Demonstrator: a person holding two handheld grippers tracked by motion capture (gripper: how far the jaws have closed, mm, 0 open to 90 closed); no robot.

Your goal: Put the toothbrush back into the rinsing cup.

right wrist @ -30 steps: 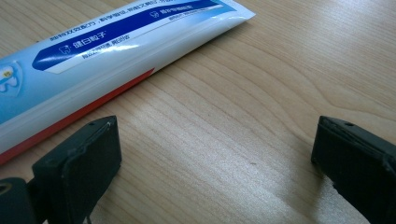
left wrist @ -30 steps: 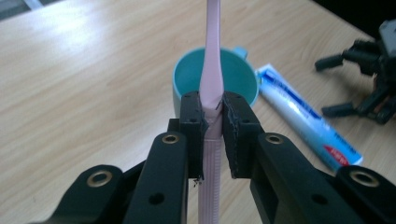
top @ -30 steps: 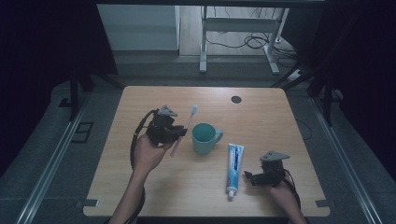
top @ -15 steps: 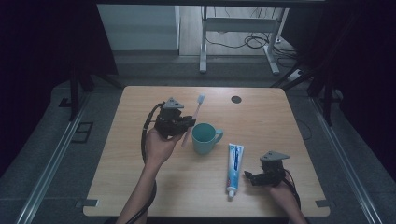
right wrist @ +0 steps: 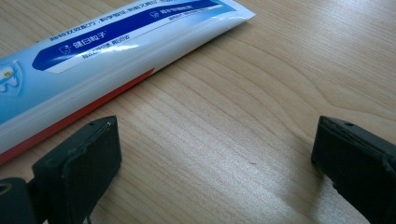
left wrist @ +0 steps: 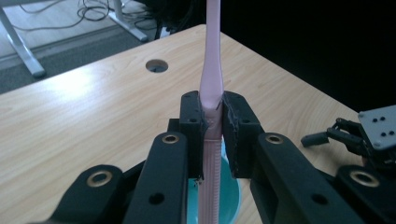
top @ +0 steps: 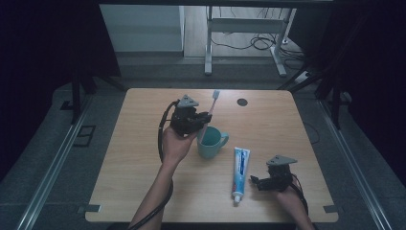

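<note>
toothbrush (left wrist: 211,84) head cut off, toothpaste tube (right wrist: 107,42) cropped

The only readable print stood on the toothpaste tube (right wrist: 116,42), which lay on the wooden table (right wrist: 243,140) toward its near right corner. In the right gripper view, a dark blue band along the tube carried two lines of small white Chinese characters; the upper line read roughly "健白配方", while the lower line was too small to make out. More white Chinese characters ran farther along the band toward the crimped end, blurred beyond reading. In the high view the tube (top: 241,168) showed a blue label, its lettering too small to read.
</note>
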